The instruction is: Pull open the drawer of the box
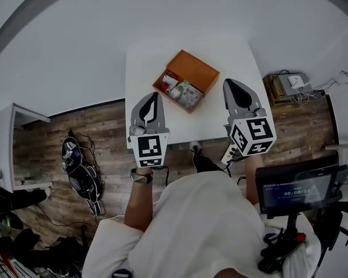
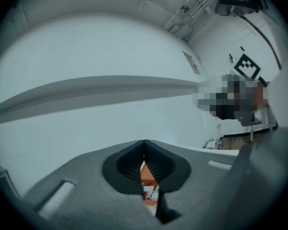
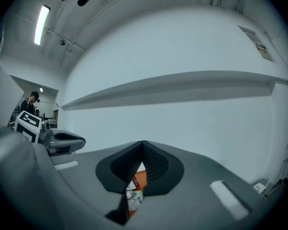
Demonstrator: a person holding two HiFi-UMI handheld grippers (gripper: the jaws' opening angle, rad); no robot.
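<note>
Flanking box untouched, left gripper, right gripper

1. The box is seen in orange-brown.
2. The table is shown white.
3. The left gripper and right gripper are coloured grey and black; black-and-white squares are borne by their marker cubes.
4. The floor is grained brown.

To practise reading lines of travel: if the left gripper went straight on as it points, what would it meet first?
Likely the box, which lies just ahead of the left gripper. It shows low in that gripper's view, so the gripper may instead pass over it toward the wall; depth is unclear.
</note>
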